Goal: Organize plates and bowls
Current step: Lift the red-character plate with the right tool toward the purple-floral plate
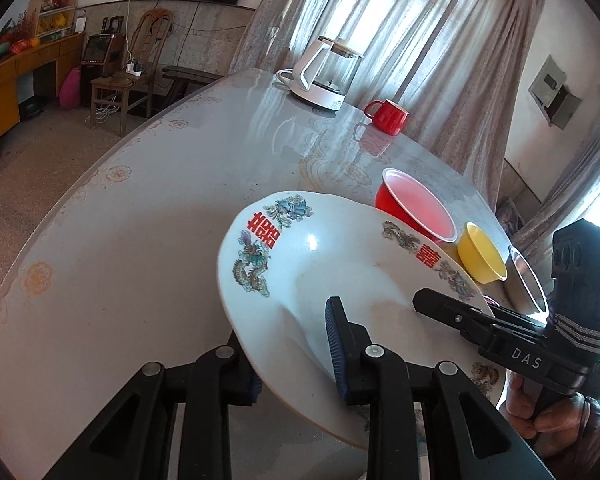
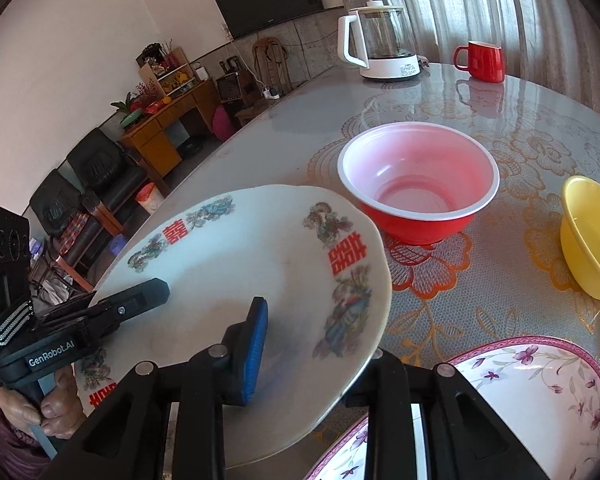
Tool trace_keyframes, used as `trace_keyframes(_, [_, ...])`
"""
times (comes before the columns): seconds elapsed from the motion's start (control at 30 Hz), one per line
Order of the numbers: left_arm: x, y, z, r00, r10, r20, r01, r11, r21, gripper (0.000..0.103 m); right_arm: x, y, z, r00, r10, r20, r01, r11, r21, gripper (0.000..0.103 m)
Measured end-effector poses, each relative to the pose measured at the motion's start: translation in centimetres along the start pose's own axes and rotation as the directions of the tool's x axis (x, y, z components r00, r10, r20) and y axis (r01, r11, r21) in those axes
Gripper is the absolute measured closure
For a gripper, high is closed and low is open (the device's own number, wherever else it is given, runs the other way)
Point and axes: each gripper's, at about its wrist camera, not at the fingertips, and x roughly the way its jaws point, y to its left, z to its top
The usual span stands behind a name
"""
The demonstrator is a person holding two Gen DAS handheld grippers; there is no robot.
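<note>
In the right wrist view, taken from left to right, the left gripper (image 2: 162, 290) is seen at the lower left of the frame, held by a hand (image 2: 58, 404), with one finger laid over the near-left rim of the white plate (image 2: 236, 264); its other jaw is hidden beneath the plate in that view. At the lower centre the right gripper (image 2: 300, 360) is closed on the same plate, a blue-padded finger pressed on the upper face and its partner lying under the right rim. The plate is thus gripped on two opposite edges, lifted and tilted, clear of the table (image 2: 480, 300). In the left wrist view the grip of the left gripper (image 1: 296, 352) is confirmed: one ribbed blue pad sits on the plate's glazed face, the other behind its left rim. The plate is round, shallow and glossy, apparently ceramic, printed with red double-happiness characters and dragon-and-phoenix motifs. Directly beyond its far edge, toward the upper right of the frame, stands the red bowl (image 2: 418, 184), seemingly thin plastic, white-rimmed and pale inside. At the right edge a yellow bowl (image 2: 588, 240), smooth and opaque, is cut off by the frame. At the lower right, just beside the right gripper, lies a floral plate (image 2: 548, 384) with a pink border; it is judged the likeliest stacking place, nearer the right hand. The table is covered by a clear embossed sheet over a floral pattern.
</note>
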Motion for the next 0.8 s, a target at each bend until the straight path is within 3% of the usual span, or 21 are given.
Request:
trace_keyframes(0.37, [-2.1,-1.8,-0.5,0.998,-0.004,0.058,0.0,0.998,0.063,0.076,-2.0,0.0,-1.2,0.996,0.028,0.084,-0.029,1.0,0.008,0.076])
trace_keyframes(0.8, [-5.8,-7.2,-3.4,0.993,-0.087,0.076,0.073,0.983,0.168,0.075,-9.4,-0.8,-5.0,0.979,-0.015,0.206,0.006,0.999,0.046,0.076])
